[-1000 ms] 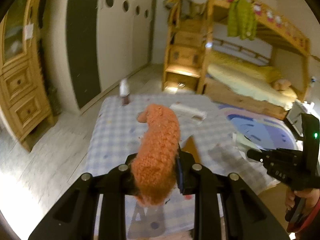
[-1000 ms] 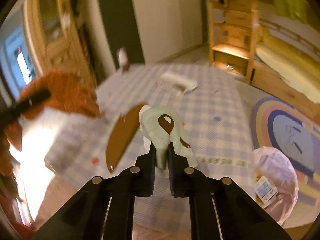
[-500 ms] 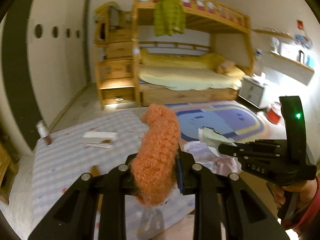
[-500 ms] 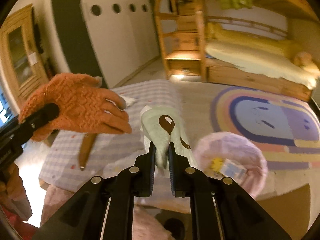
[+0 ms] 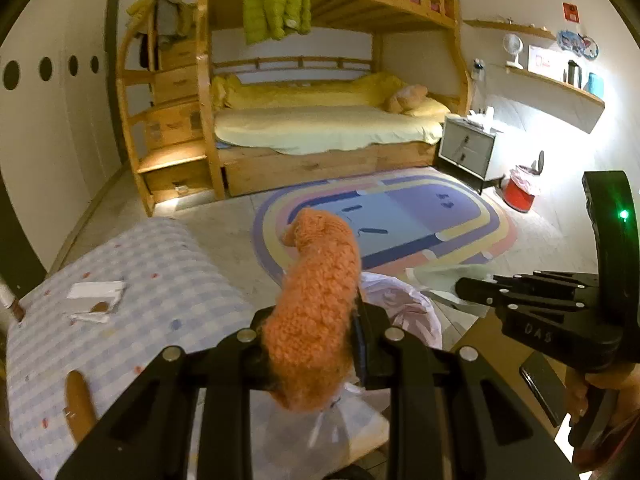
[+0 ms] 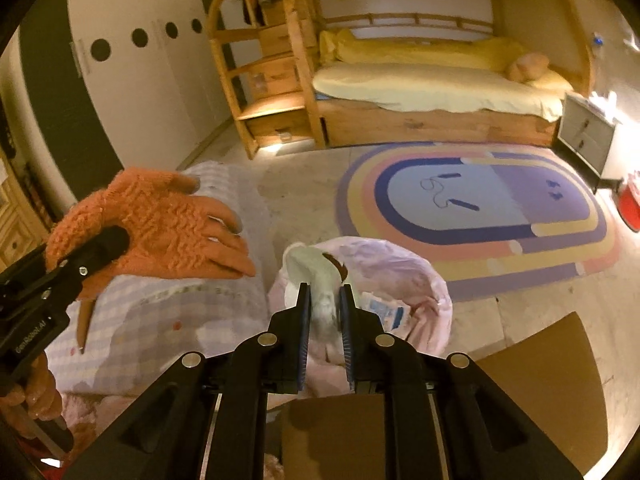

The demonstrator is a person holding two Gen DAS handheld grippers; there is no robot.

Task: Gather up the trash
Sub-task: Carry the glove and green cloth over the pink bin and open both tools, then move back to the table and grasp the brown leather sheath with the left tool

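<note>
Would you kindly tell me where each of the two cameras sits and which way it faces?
Left wrist: on the left gripper, looking along jaws shut on an orange glove, toward the bunk bed and rug; the right gripper and its hand show at right.
Right wrist: on the right gripper, looking down over the pink trash bag; its jaws are opening with a pale wrapper between them; the left gripper and its hand show at left.
Shared: bed, rug, glove, bag, checkered table.
</note>
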